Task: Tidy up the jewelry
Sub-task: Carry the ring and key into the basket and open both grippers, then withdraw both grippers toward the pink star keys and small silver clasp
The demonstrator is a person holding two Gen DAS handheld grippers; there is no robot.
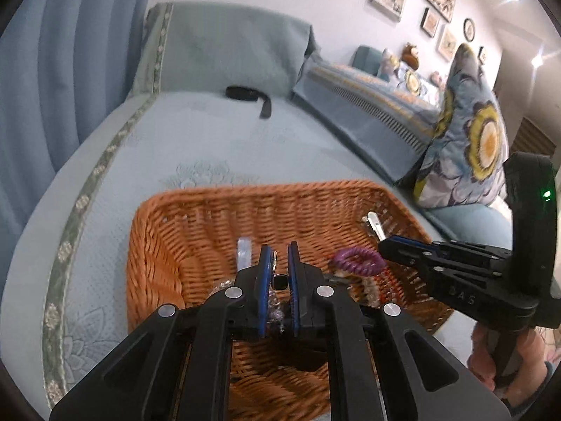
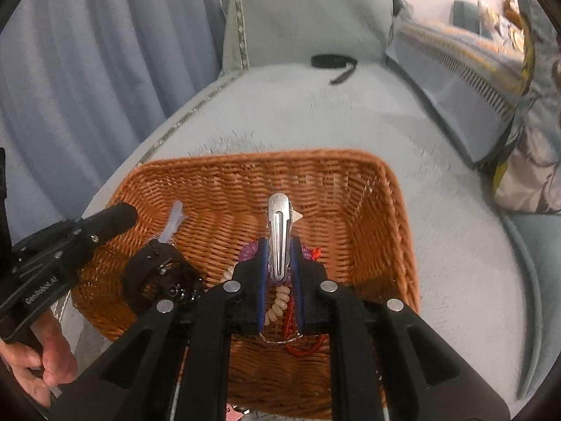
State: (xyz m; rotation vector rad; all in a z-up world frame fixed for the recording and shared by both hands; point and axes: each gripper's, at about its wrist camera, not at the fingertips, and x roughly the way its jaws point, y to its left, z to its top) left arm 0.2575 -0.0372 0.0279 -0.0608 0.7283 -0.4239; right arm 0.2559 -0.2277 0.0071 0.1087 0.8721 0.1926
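— While both tools are held over the wicker basket (image 2: 382,210), what is gripped by the right gripper (image 2: 279,245)?
— A silver hair clip (image 2: 279,231) is pinched between its blue pads, its tip pointed at the far basket wall.
— And the left gripper (image 1: 279,256)?
— A small silver piece is seen between its nearly closed fingers, though what it is cannot be told. A clear clip (image 1: 244,251) is seen just beside it.
— What is kept in the basket?
— A purple coil hair tie (image 1: 357,260), a cream bead bracelet (image 2: 278,301), a red bead string (image 2: 305,345) and a black scrunchie (image 2: 157,277) are laid on the bottom. The basket is set on a pale blue cushion (image 1: 196,140)
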